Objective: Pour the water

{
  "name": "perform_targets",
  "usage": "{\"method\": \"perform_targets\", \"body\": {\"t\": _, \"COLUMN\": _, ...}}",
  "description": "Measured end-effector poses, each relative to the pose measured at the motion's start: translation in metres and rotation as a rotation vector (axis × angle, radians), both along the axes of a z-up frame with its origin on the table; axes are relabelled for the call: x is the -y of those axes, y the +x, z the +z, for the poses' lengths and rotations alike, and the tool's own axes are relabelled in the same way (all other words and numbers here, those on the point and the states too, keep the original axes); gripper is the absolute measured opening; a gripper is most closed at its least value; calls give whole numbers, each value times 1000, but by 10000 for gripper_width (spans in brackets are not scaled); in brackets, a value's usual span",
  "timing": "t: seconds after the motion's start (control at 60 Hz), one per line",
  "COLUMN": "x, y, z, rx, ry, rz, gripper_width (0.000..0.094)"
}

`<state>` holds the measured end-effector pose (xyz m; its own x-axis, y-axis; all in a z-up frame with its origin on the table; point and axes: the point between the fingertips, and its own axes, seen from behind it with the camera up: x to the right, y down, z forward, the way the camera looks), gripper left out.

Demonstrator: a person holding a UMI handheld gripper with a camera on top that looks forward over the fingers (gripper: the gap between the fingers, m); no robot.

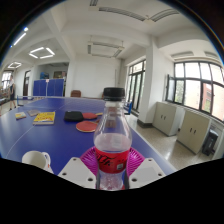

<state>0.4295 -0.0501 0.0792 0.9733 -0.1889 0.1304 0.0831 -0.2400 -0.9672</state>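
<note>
A clear plastic bottle (112, 140) with a red label and a red cap stands upright between my fingers. My gripper (112, 163) is shut on the bottle, with both magenta pads (91, 160) pressed against the red label. The bottle is held above the blue table (60, 135). A white cup (36, 160) sits on the table just left of my left finger.
On the blue table beyond the bottle lie a yellow book (44, 118), a dark object (73, 116), a red disc (86, 127) and another red dish (91, 115). A black chair (113, 94) stands at the far end. Windows and cabinets (190, 125) line the right wall.
</note>
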Motion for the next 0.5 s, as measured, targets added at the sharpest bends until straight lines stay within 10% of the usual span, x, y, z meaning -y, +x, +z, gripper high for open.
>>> {"method": "perform_targets", "body": {"t": 0.15, "x": 13, "y": -12, "z": 19, "rx": -111, "ry": 26, "rz": -52, "gripper_width": 331}}
{"method": "perform_targets", "body": {"t": 0.317, "x": 17, "y": -10, "z": 18, "rx": -104, "ry": -22, "rz": -73, "gripper_width": 543}}
{"method": "perform_targets", "body": {"t": 0.4, "x": 19, "y": -6, "z": 12, "rx": -104, "ry": -105, "rz": -100, "gripper_width": 866}}
{"method": "perform_targets", "body": {"t": 0.5, "x": 40, "y": -24, "z": 24, "rx": -120, "ry": -132, "rz": -110, "gripper_width": 849}}
